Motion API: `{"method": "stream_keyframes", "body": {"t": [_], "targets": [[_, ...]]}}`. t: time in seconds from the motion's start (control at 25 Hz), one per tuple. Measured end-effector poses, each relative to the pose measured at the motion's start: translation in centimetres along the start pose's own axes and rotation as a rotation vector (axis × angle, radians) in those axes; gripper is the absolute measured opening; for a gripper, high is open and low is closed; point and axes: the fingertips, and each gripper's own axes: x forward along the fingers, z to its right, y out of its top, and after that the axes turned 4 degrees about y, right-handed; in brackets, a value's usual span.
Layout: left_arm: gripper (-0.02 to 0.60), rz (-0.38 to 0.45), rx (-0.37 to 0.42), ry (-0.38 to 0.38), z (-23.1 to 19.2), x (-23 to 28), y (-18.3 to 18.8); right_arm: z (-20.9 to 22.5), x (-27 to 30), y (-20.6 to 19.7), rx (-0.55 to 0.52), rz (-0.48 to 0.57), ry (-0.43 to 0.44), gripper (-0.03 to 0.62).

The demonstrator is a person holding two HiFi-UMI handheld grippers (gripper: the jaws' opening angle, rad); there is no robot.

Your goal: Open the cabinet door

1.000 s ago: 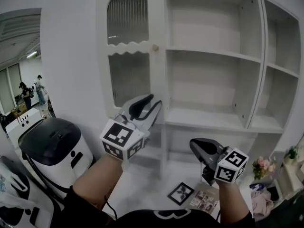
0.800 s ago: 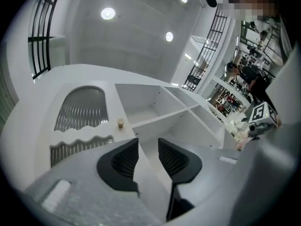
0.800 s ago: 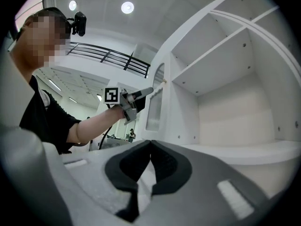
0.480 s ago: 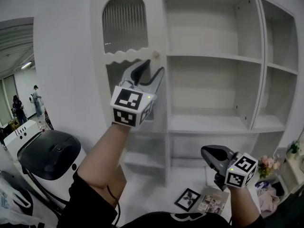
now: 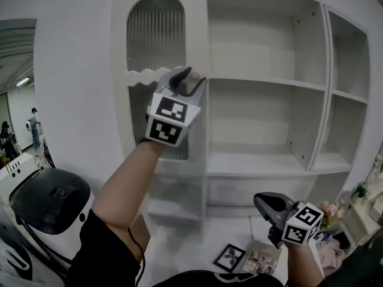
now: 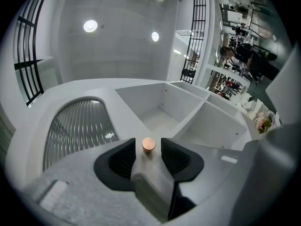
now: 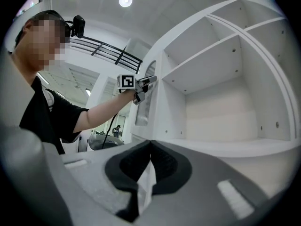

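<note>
Nearest the camera, low at the right of the head view, the right gripper [image 5: 264,201] is held roughly level; in its own view its jaws are seen pressed together, with nothing between them. Beneath it, photo prints [image 5: 230,243] are scattered on the floor. At the lower left a white appliance with a black lid [image 5: 50,198] is seen standing beside the cabinet.

The person's bare left forearm [image 5: 128,191] is raised from the lower middle of the frame towards the cabinet door [image 5: 158,36], and the left gripper [image 5: 191,77] is carried at its end, tilted upwards. In the left gripper view the round, copper-coloured knob [image 6: 148,144] is shown between the two dark pads [image 6: 123,158]. The jaws, which have just been narrowing slightly, are held spread, and a thin gap is left on each side of the knob, so that it is not pinched.

The white door is fitted with an arched ribbed-glass panel above and a second ribbed panel below a scalloped rail. The knob is set at the door's right edge, at the height of that rail. As far as can be told, the door is shut flush against its frame. To its right, farthest from the camera, bare white open shelves [image 5: 266,84] are arranged in two columns.
</note>
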Motion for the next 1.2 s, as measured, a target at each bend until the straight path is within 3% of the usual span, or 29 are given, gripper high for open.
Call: {"method": "stream_keyframes", "body": {"t": [0.4, 0.68, 0.92, 1.2], "targets": [[0.074, 0.023, 0.08, 0.008, 0.0, 0.3, -0.4, -0.6, -0.3, -1.1, 0.008, -0.019, -0.058, 0.003], [0.078, 0.052, 0.026, -0.015, -0.1, 0.3, -0.3, -1.5, -1.9, -3.2, 0.033, -0.064, -0.122, 0.003], [0.077, 0.054, 0.012, -0.017, -0.2, -0.1, -0.4, -2.3, -2.4, -5.1, 0.088, -0.032, -0.162, 0.003], [0.075, 0.062, -0.012, -0.039, -0.4, -0.9, 0.6, -5.5, -1.8, -7.5, 0.151, -0.032, -0.151, 0.003]]}}
